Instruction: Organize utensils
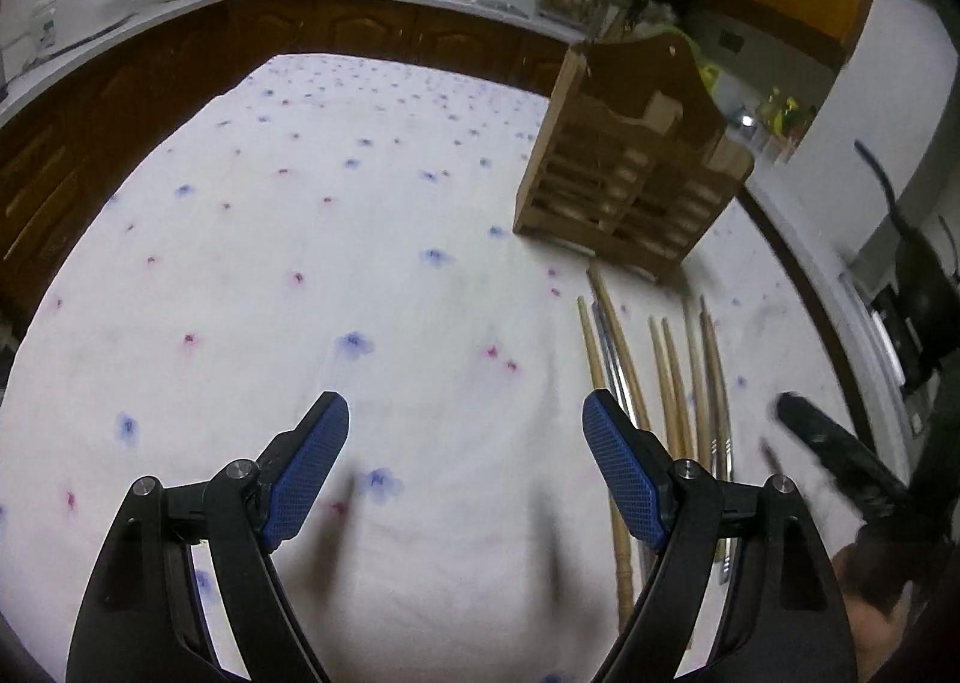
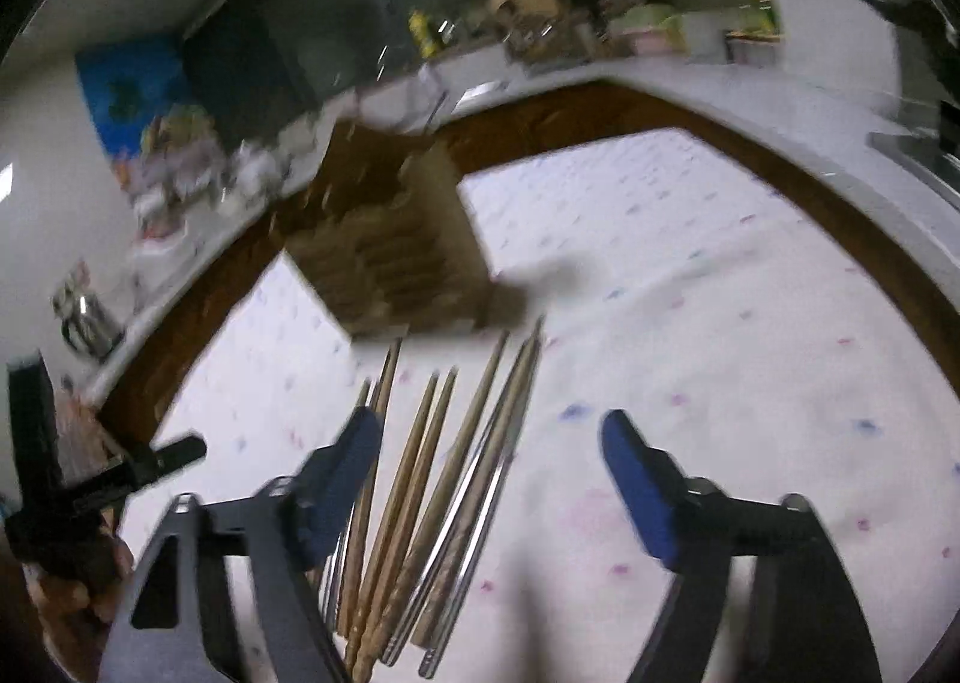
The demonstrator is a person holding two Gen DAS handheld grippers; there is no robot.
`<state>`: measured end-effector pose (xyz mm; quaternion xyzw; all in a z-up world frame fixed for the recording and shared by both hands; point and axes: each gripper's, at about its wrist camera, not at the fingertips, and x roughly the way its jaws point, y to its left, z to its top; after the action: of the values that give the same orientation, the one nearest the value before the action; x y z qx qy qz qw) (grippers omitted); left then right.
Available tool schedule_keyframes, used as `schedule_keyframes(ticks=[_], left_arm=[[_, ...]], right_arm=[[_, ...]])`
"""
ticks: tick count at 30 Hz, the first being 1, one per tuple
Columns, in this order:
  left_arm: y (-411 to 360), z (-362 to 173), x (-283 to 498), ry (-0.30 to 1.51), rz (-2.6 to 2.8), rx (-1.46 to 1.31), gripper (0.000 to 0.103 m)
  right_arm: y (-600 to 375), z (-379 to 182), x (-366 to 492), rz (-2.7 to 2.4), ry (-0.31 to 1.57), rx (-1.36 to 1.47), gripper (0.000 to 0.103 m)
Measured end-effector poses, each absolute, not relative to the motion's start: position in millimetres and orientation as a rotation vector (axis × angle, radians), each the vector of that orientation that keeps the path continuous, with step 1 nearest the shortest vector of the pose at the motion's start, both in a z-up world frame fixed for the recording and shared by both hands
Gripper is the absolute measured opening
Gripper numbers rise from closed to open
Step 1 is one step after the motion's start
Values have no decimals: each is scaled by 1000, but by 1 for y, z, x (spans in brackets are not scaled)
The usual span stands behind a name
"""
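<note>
Several wooden and metal chopsticks [image 1: 666, 377] lie side by side on the white flowered tablecloth [image 1: 360, 239], in front of a slatted wooden utensil holder [image 1: 624, 179]. My left gripper [image 1: 467, 413] is open over bare cloth, with nothing between its blue pads; the chopsticks lie just past its right finger. In the blurred right wrist view my right gripper [image 2: 492, 431] is open above the chopsticks [image 2: 420, 473], which lie under the left half of its gap and reach up to the left finger. The pads do not press on them. The holder [image 2: 390, 251] stands just beyond them.
Dark wooden cabinets [image 1: 360, 32] under a white counter with pots and jars curve round the far side of the table. A blurred black gripper part and a hand [image 1: 864, 569] show at the right edge of the left wrist view.
</note>
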<state>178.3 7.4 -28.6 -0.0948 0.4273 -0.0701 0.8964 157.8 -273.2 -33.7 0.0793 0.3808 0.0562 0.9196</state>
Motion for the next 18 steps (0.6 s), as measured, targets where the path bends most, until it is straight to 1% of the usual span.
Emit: schedule_keyframes(ticks=[1,4,6,7,8,13,15,16,17,18], left_arm=[[5,-30,179,892,-148,-186,82],[-8,-33,182,919,-168,-134,82],[-20,-37,186,938,-176,-87,82],[-25,-39,188,945,-184,-70,82],[-31,-41,190,951,-193,-58,82],[-60,-51,208,980,-227,20,82],[-71,-56,215,987,-232,54,76],[-77,-60,220,996,-228,77,68],[-81,-65,222,1010,-221,102,64],[-81,-64,222,985,-226,92,62]], right_arm=[[-265,-42,164,123,822,135,57],[-252,-65,177,120,910,78,48],[-250,-78,182,101,962,47,33],[-252,-78,181,94,948,41,26],[-253,-78,180,87,954,29,23],[-284,-73,166,44,954,55,22],[-300,-71,161,22,953,95,23],[-307,-68,158,17,947,124,29],[-313,-67,156,17,941,149,30],[-319,-65,153,19,931,178,30]])
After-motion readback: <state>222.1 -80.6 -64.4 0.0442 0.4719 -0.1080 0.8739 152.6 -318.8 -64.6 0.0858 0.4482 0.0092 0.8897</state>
